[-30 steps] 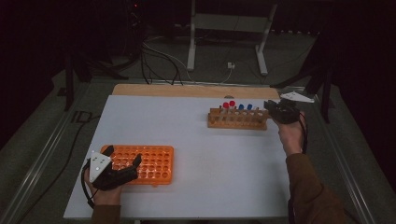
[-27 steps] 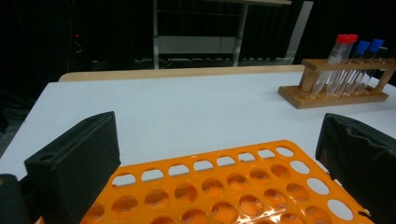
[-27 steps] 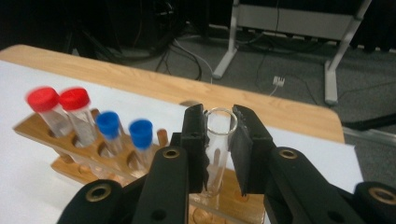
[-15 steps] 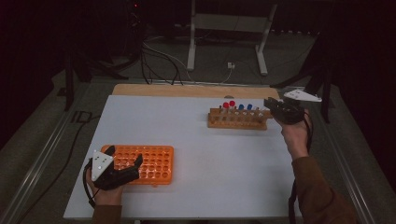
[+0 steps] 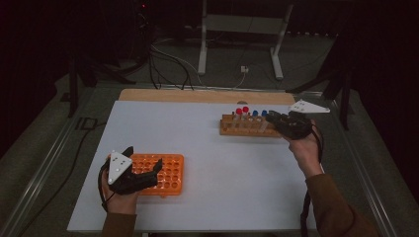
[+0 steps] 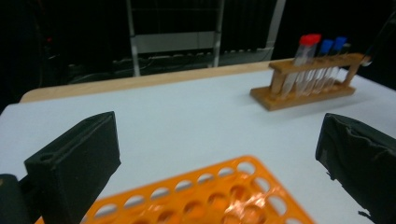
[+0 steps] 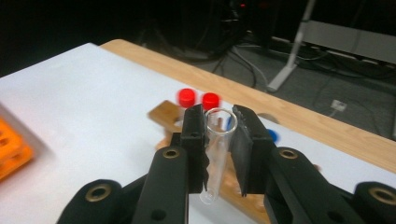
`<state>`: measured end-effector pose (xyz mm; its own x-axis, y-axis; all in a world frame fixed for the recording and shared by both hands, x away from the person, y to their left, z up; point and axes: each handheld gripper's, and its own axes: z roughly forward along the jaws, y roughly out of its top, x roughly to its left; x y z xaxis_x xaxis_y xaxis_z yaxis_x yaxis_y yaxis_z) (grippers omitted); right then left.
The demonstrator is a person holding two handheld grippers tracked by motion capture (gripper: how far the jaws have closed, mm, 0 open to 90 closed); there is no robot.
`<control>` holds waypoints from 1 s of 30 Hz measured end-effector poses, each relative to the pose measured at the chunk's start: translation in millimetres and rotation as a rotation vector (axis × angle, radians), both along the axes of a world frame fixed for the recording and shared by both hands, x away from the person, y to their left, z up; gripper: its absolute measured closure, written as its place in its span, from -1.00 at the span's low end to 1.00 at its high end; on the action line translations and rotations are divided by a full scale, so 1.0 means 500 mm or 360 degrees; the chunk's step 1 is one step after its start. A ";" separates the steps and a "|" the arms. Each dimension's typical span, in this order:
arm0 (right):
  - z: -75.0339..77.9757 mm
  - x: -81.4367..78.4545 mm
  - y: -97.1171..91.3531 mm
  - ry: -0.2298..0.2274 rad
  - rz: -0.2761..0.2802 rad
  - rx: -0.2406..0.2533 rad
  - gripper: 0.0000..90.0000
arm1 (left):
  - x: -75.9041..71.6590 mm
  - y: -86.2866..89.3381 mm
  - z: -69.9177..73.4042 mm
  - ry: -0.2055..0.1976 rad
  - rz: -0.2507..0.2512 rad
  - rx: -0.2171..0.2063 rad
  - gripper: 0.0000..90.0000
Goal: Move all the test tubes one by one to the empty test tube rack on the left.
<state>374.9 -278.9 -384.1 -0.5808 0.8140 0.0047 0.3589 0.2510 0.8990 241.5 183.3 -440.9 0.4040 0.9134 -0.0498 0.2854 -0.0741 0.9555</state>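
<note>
High view: the right gripper (image 5: 278, 122) is at the wooden rack (image 5: 245, 129) near the tabletop's (image 5: 207, 128) far right corner. The left gripper (image 5: 148, 174), jaws wide, straddles the orange rack (image 5: 165, 174) near the front left corner.

Left gripper view: the jaws stand wide over the orange rack (image 6: 210, 198).

Right gripper view: the jaws clamp an uncapped clear tube (image 7: 218, 149) above the wooden rack (image 7: 166, 113).

**Three Cameras, One Table**

The high view looked forward and down over the whole white table (image 5: 217, 148). The left gripper view sat low and close above the orange rack (image 6: 210, 196), facing the wooden rack (image 6: 308, 88) beyond. The right gripper view, perhaps nearest, shared that wooden rack (image 7: 163, 114).
</note>
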 end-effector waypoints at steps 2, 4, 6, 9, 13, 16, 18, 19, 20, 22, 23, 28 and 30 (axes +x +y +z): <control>-0.001 -0.005 0.013 0.0012 0.0037 0.0005 0.69 | 0.007 -0.011 0.009 -0.0009 -0.0037 -0.0007 -0.99; -0.001 -0.008 0.018 0.0017 0.0053 -0.0001 0.69 | 0.013 -0.024 0.016 -0.0026 -0.0060 0.0001 -0.99; -0.002 -0.014 0.036 0.0027 0.0099 -0.0014 0.69 | 0.020 -0.037 0.024 -0.0033 -0.0092 0.0005 -0.99; 0.000 -0.019 0.052 0.0036 0.0146 -0.0008 0.69 | 0.032 -0.060 0.035 -0.0028 -0.0133 0.0009 -0.99; 0.004 -0.026 0.075 0.0050 0.0201 -0.0012 0.69 | 0.045 -0.092 0.048 -0.0028 -0.0192 0.0023 -0.99; 0.005 -0.030 0.086 0.0053 0.0233 -0.0016 0.69 | 0.054 -0.115 0.055 -0.0025 -0.0233 0.0037 -0.99; 0.008 -0.038 0.104 0.0055 0.0281 -0.0016 0.69 | 0.060 -0.130 0.057 -0.0021 -0.0258 0.0042 -0.99; 0.008 -0.038 0.104 0.0055 0.0281 -0.0016 0.69 | 0.063 -0.137 0.057 -0.0013 -0.0272 0.0045 -0.99; 0.010 -0.042 0.116 0.0055 0.0315 -0.0018 0.69 | 0.067 -0.145 0.057 -0.0008 -0.0287 0.0048 -0.98; 0.011 -0.045 0.122 0.0054 0.0331 -0.0020 0.69 | 0.073 -0.160 0.054 0.0006 -0.0329 0.0052 -0.98; 0.012 -0.047 0.128 0.0055 0.0345 -0.0022 0.69 | 0.075 -0.168 0.053 0.0011 -0.0349 0.0055 -0.97; 0.013 -0.059 0.163 0.0058 0.0428 -0.0026 0.69 | 0.087 -0.205 0.049 0.0028 -0.0418 0.0067 -0.97; 0.013 -0.062 0.174 0.0058 0.0455 -0.0028 0.69 | 0.092 -0.218 0.050 0.0054 -0.0438 0.0065 -0.92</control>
